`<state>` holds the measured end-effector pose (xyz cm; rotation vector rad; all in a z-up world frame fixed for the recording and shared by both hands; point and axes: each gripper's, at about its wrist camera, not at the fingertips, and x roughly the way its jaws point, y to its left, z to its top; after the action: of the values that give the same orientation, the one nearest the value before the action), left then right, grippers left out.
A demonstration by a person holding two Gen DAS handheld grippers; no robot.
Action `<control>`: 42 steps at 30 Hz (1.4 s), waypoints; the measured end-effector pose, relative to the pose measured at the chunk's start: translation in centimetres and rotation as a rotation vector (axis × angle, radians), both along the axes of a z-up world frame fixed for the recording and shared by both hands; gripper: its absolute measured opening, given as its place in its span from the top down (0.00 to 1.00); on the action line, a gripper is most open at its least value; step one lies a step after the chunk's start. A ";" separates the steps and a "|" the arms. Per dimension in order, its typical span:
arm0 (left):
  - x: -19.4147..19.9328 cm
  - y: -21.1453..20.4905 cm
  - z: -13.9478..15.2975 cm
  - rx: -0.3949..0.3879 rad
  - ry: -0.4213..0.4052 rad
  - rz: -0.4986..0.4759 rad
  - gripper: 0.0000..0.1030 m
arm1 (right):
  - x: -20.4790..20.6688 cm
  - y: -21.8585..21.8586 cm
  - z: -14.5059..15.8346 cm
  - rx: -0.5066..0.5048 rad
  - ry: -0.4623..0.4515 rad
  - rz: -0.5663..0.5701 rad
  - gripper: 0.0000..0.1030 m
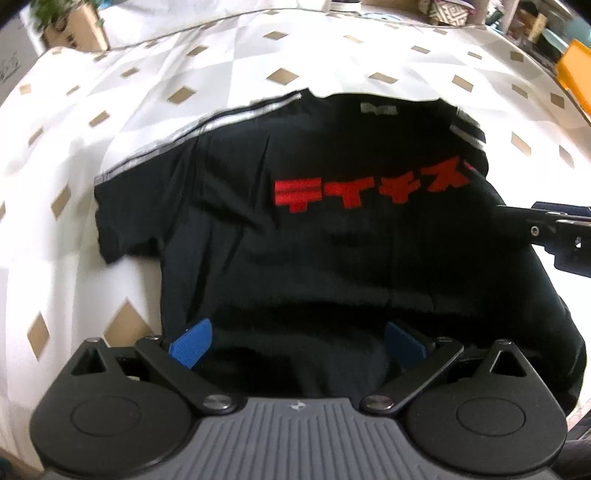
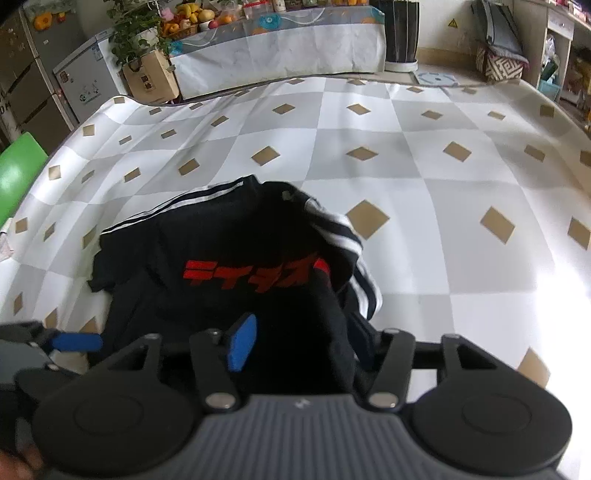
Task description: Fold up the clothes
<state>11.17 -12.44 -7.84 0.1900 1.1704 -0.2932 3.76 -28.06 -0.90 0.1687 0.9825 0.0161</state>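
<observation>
Garments: one black T-shirt (image 1: 332, 258) with red lettering (image 1: 369, 192) and white shoulder stripes, lying on the desk (image 2: 406, 166) just ahead of both grippers.
Grippers: two, each with blue pads.
Left gripper (image 1: 295, 343): jaws spread wide over the shirt's near hem; dark cloth lies between the pads, but whether they pinch it I cannot tell.
Right gripper (image 2: 306, 347): about half open, a raised fold of the shirt bunched between its fingers; the right pad is hidden by cloth, so a firm hold cannot be confirmed.
Sleeves: one lies flat to the left of the left gripper; the other is folded inward, striped side up, ahead-right of the right gripper.
Desk cover: one white-and-grey checked cloth with tan diamonds.
Beyond the desk: one cardboard box (image 2: 149, 77) holding a leafy plant (image 2: 133, 33); one long side table (image 2: 280, 48) carrying fruit (image 2: 195, 16).
</observation>
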 end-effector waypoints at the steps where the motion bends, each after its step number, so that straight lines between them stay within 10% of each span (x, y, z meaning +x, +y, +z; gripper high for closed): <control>1: 0.3 0.0 0.1 0.002 -0.007 -0.009 0.02 | 0.3 -0.1 -0.1 -0.004 0.001 -0.009 0.47; 5: 1.5 0.4 0.1 -0.014 -0.007 0.006 0.15 | 1.3 -1.0 -0.4 0.026 -0.014 -0.054 0.40; 42: 4.8 1.2 -2.5 -0.111 0.166 0.133 0.15 | 7.2 -2.5 -1.0 0.006 -0.031 0.003 0.32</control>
<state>16.01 -11.28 -10.36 -0.0099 1.3209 -0.2596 10.94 -30.55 -1.94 0.1721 0.9518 0.0244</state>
